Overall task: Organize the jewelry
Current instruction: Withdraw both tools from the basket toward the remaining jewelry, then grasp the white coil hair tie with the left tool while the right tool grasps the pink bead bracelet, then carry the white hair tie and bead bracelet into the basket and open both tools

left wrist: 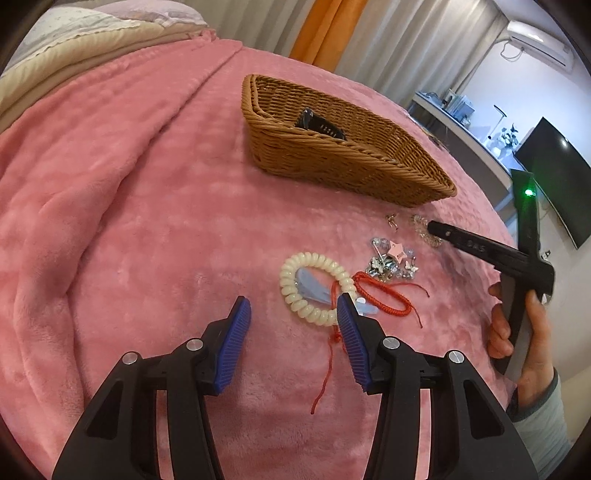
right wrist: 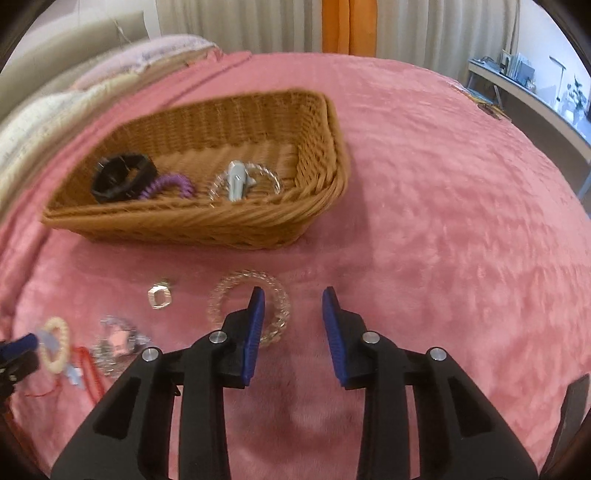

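Note:
A wicker basket (right wrist: pixel 321 192) stands on the pink blanket and holds a black watch (right wrist: pixel 122 179), a purple coil tie (right wrist: pixel 170 186) and a clear coil with a grey clip (right wrist: pixel 238 181). My right gripper (right wrist: pixel 293 299) is open, its left finger over a clear coil hair tie (right wrist: pixel 229 291). A silver ring (right wrist: pixel 159 295) lies left of that. My left gripper (left wrist: pixel 293 306) is open beside a cream coil tie (left wrist: pixel 295 291), a red string bracelet (left wrist: pixel 384 291), a blue clip (left wrist: pixel 312 290) and a heap of crystal pieces (left wrist: pixel 391 258). The basket also shows in the left wrist view (left wrist: pixel 332 162).
The pink blanket (left wrist: pixel 129 203) covers a bed, with folded bedding (left wrist: pixel 74 40) at the far left. Curtains (right wrist: pixel 351 26) hang behind. A desk (right wrist: pixel 535 99) and a dark screen (left wrist: pixel 557 173) stand to the right. The hand-held right gripper body (left wrist: pixel 517 266) shows in the left view.

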### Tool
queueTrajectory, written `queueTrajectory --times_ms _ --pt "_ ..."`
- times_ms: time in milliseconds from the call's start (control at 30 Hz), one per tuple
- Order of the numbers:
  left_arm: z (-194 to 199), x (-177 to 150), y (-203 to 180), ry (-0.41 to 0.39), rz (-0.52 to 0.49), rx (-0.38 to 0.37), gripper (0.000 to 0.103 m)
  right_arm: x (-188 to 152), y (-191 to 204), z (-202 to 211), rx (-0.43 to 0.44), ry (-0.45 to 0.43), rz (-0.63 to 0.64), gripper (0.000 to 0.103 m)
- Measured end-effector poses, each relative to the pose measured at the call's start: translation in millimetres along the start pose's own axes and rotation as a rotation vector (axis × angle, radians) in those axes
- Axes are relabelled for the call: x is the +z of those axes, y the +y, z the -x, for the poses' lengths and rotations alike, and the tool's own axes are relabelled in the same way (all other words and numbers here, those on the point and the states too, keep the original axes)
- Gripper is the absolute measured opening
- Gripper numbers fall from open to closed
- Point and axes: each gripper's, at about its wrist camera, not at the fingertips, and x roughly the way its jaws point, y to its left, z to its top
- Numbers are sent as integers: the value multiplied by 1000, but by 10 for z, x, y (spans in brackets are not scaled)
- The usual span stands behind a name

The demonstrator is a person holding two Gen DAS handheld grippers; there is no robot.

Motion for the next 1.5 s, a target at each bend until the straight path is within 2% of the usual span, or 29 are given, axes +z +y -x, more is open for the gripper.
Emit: queueTrajectory --times_ms 33,133,233,433,600,667,700,833,900,1033,1300,1500 --pt "-6 0 4 1 0 3 47 -11 14 -5 -6 -3 12 22" --pt "-11 -4 -18 -2 -6 20 43 -53 92 14 15 1 53 8" --pt "-27 2 -32 -4 -5 37 39 -134 149 89 18 -6 90 8" --pt "-37 -4 -78 1 -30 56 39 -424 106 341 67 -6 91 8" --pt "-104 -16 -222 4 -88 145 39 -576 129 440 65 -37 91 8" --pt "-113 -25 -259 3 -112 170 34 -609 153 445 52 -46 101 8" --pt "-106 -35 -266 4 -122 160 18 -618 162 451 49 -51 105 8" --pt "-61 -56 -216 0 -111 116 9 -647 143 507 78 -89 109 8" --pt "-6 -58 -175 -12 -94 74 9 -674 149 558 92 -107 112 8" --pt "104 -56 -177 -54 -90 45 8 -697 142 671 112 -156 109 8" --pt "365 -24 -236 -162 -82 17 8 -694 72 905 166 -260 82 8" --pt "630 98 -369 -260 -85 0 8 -568 52 1184 207 -322 46 8"
